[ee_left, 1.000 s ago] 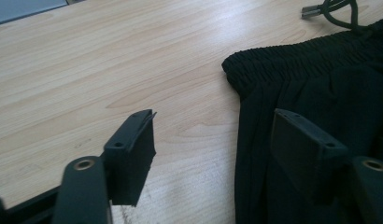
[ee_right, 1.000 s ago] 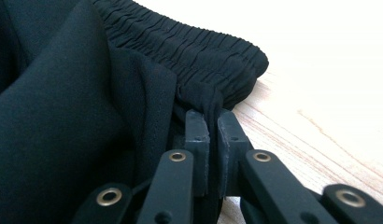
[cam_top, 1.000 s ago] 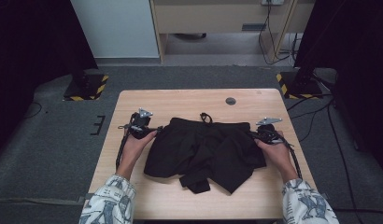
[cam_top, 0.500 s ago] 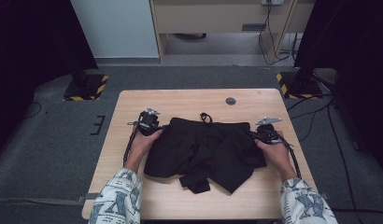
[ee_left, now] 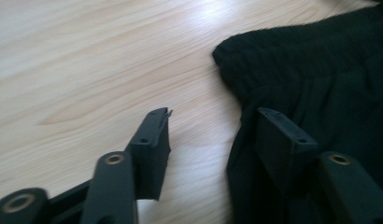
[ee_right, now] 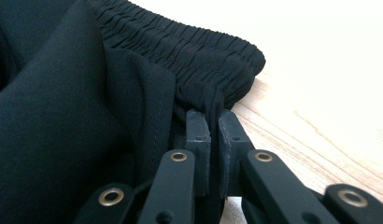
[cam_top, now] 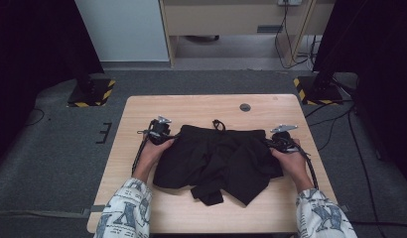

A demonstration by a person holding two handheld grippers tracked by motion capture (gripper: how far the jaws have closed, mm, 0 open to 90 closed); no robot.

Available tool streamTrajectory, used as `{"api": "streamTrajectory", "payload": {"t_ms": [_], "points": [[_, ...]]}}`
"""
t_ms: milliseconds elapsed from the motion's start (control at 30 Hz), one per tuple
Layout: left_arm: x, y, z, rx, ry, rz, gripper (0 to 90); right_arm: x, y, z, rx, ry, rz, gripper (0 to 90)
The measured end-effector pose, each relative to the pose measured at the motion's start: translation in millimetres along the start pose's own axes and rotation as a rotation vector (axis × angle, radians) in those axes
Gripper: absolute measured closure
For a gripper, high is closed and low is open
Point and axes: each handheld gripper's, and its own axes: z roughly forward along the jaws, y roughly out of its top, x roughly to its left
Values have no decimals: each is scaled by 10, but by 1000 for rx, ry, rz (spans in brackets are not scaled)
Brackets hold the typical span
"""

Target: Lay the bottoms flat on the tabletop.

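Wooden desk, centre: black shorts, soft, limp; best gripped at elastic waistband corners. Right gripper pinching waistband; left gripper parted, jaws just reopening astride hem.

We see the right gripper pinching a fold of the black shorts just below their gathered waistband; pale wooden table lies alongside.

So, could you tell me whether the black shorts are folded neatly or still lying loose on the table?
Loose. The black shorts lie spread and rumpled, one leg flopped forward in uneven folds, waistband away from the person.
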Motion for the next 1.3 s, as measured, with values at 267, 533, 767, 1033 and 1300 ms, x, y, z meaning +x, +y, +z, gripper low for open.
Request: {"api": "streamTrajectory", "payload": {"t_ms": [267, 533, 767, 1033, 1300], "points": [[-115, 16, 29, 51, -19, 50, 701, -8, -4, 22, -22, -5, -13, 869], [-108, 77, -203, -10, -34, 73, 894, -21, 51, -95, -81, -3, -17, 887], [-235, 231, -668, -143, -20, 121, 895, -61, 156, -394, -206, 28, -3, 887], [-265, 318, -881, -191, 10, 131, 895, -22, 461, -704, -271, 24, -57, 887], [-214, 531, -1226, -255, 26, 148, 894, 25, 750, -927, -326, 27, -79, 888]]}}
